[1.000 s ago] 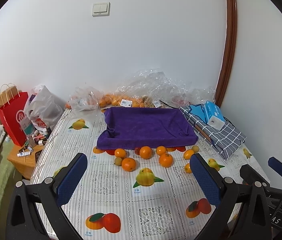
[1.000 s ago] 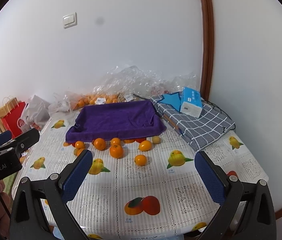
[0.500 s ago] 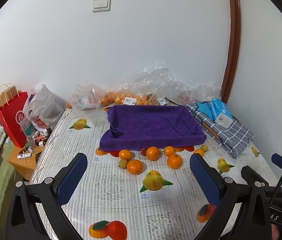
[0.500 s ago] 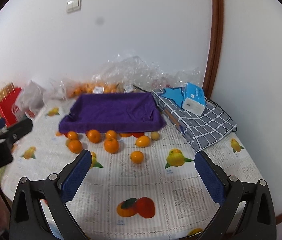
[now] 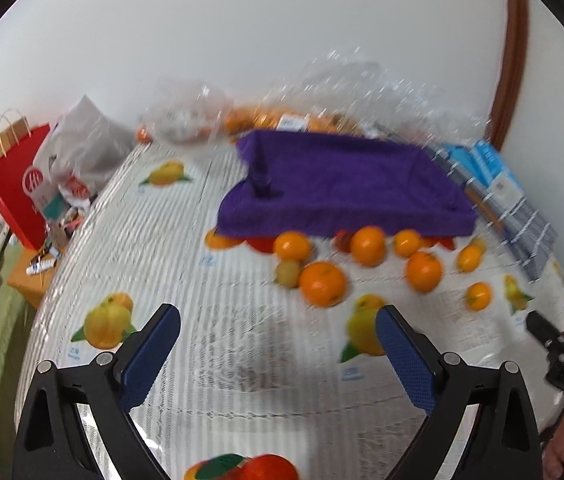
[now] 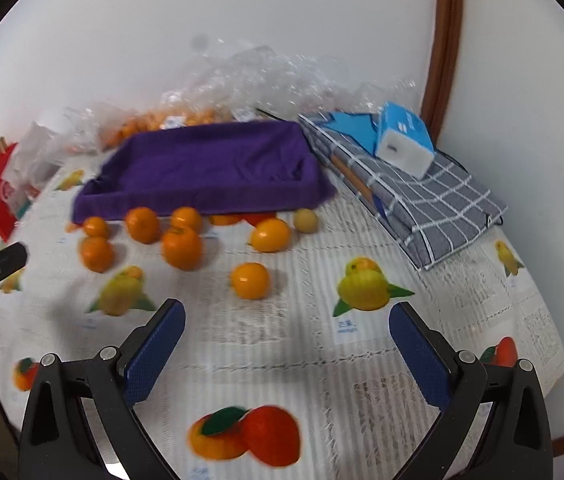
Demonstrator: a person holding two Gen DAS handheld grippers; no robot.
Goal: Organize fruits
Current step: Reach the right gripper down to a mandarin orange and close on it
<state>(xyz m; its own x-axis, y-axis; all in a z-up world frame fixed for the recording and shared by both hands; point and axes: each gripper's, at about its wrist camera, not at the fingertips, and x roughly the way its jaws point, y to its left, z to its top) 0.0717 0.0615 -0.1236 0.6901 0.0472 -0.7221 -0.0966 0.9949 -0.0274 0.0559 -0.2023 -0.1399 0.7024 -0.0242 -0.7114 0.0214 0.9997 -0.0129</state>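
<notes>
Several oranges lie loose on the fruit-print tablecloth in front of a purple cloth-lined tray (image 5: 346, 184) (image 6: 210, 172). In the left wrist view the nearest orange (image 5: 322, 283) sits beside a small greenish fruit (image 5: 288, 273), just beyond my left gripper (image 5: 278, 320). Its jaws are wide and closing, with nothing between them. In the right wrist view a lone orange (image 6: 250, 280) lies just ahead of my right gripper (image 6: 287, 312), which is open and empty above the cloth. A pale round fruit (image 6: 306, 220) rests by the tray's front edge.
Clear plastic bags (image 6: 250, 76) with more oranges are heaped at the wall behind the tray. A grey checked cloth (image 6: 434, 200) carrying a blue tissue box (image 6: 404, 144) lies to the right. A red paper bag (image 5: 14, 184) stands off the table's left edge.
Both grippers have dropped lower and closer to the table, so the oranges and tray look larger. The wall switch has left the left wrist view. Neither gripper holds anything.
</notes>
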